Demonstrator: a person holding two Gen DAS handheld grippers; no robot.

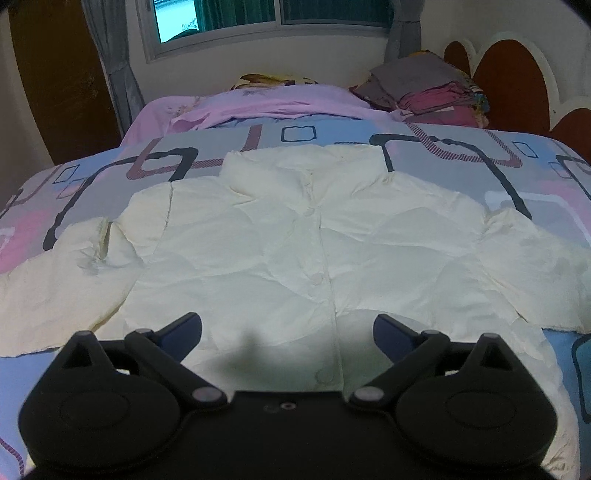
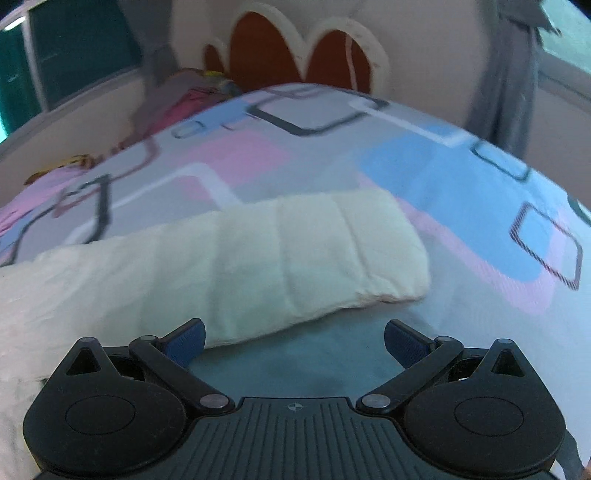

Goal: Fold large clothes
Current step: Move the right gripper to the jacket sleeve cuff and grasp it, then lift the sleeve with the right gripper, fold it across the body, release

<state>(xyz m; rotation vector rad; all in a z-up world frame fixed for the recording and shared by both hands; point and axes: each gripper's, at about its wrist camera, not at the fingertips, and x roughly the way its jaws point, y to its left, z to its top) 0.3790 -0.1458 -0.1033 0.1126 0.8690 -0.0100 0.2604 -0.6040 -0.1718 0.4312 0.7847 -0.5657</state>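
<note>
A cream quilted jacket [image 1: 280, 251] lies flat and buttoned on the patterned bedspread [image 1: 443, 162], collar toward the far side, sleeves spread left and right. My left gripper [image 1: 287, 334] is open and empty, hovering over the jacket's bottom hem at the middle. In the right wrist view the jacket's sleeve [image 2: 295, 258] stretches across the bedspread [image 2: 443, 184], its cuff pointing right. My right gripper [image 2: 294, 341] is open and empty just in front of the sleeve, the left fingertip [image 2: 186, 341] near its lower edge.
A pile of folded clothes [image 1: 428, 92] sits at the far right of the bed by the headboard [image 1: 509, 70]. A pink sheet [image 1: 258, 107] lies beyond the bedspread. A window [image 1: 258, 22] and curtains are behind. A dark wardrobe [image 1: 55, 74] stands at left.
</note>
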